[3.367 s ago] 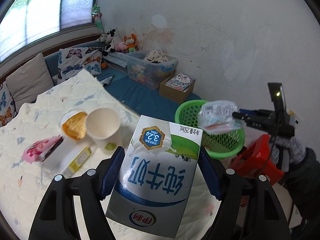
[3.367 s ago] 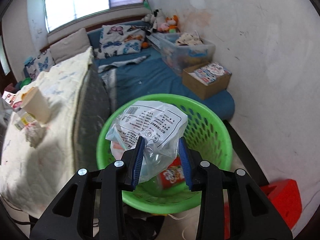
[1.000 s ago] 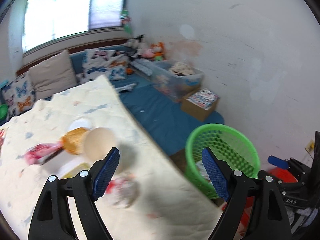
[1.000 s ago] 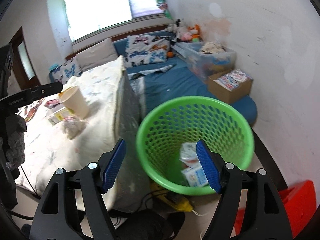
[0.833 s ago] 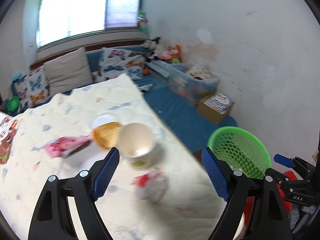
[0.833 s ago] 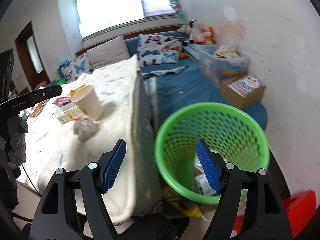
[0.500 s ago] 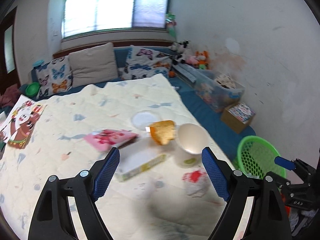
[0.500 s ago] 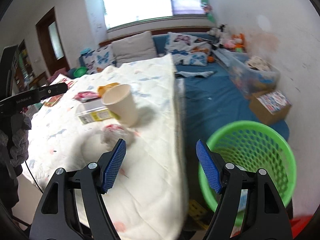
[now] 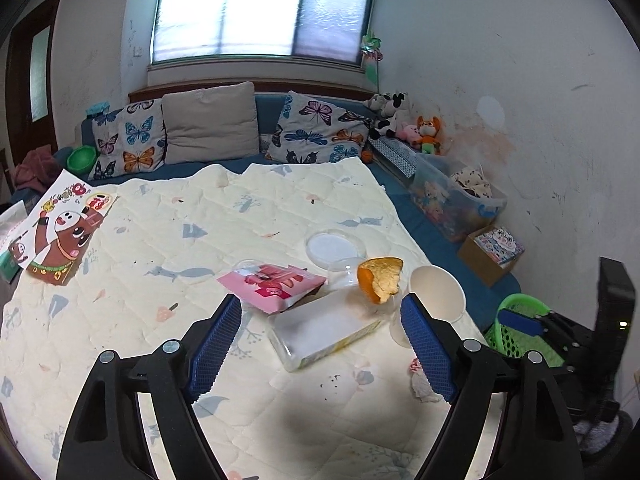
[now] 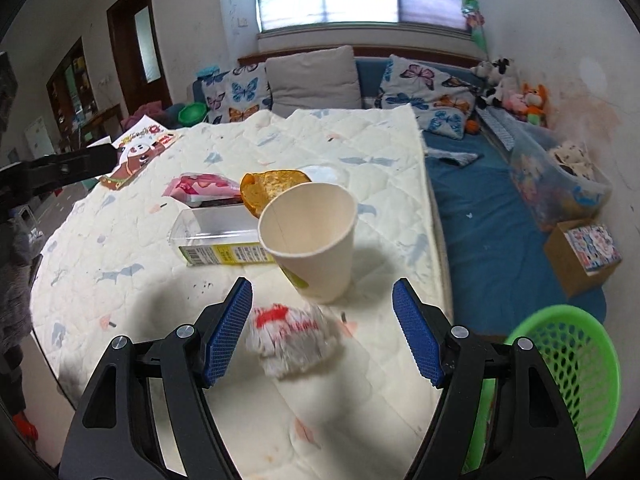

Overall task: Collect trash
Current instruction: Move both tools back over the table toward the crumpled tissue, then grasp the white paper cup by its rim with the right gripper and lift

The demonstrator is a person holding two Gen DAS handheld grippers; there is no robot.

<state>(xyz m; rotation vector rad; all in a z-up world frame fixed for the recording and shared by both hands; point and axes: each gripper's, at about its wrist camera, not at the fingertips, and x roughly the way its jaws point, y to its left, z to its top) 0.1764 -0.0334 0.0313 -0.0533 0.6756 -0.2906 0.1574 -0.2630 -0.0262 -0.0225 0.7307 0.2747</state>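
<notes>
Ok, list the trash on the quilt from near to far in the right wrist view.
Crumpled wrapper → paper cup → clear box → orange peel → round lid.

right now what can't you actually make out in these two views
- Green basket: its contents, hidden in both views by its own wall and the tongs' black arms.
- Crumpled wrapper: motion-blurred in the right wrist view, print unreadable; in the left wrist view half hidden behind the left tongs' blue pad.
- Paper cup: its base, behind that pad in the left wrist view.
- Pink packet: label too small.
</notes>
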